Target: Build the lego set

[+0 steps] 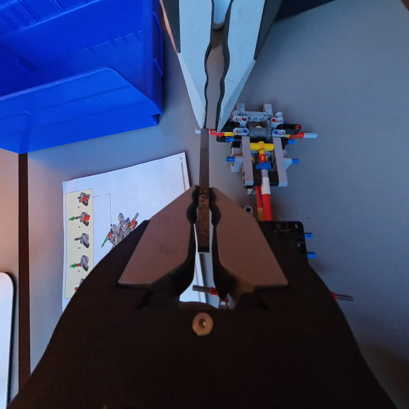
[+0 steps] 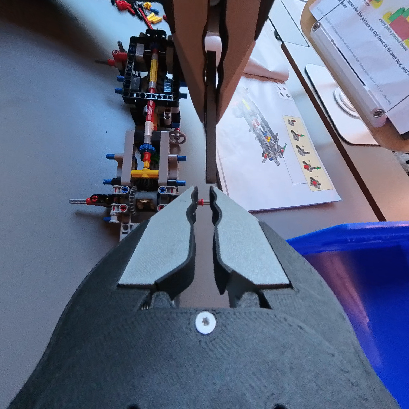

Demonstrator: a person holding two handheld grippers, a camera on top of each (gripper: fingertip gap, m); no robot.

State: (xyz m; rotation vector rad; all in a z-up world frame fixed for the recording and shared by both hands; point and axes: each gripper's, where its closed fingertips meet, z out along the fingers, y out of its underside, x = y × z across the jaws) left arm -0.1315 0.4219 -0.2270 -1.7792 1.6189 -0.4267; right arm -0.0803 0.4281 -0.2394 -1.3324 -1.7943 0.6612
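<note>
My left hand-held gripper (image 1: 203,190) clamps a dark flat bar (image 1: 204,161), lengthwise toward my parted right hand-held gripper (image 2: 203,189).

My left tongs (image 1: 204,190) clamp a flat bar (image 1: 204,163) that reaches forward to the tips of my right tongs (image 2: 203,190), which face them from the far side. An axle end (image 2: 204,201) of the brick model (image 2: 143,155) pokes between those right tips. In the left wrist view the model stands on the bench (image 1: 343,88) right of the bar, the instruction sheet (image 1: 132,188) lies left, and the bin (image 1: 77,77) sits beyond the sheet.
</note>
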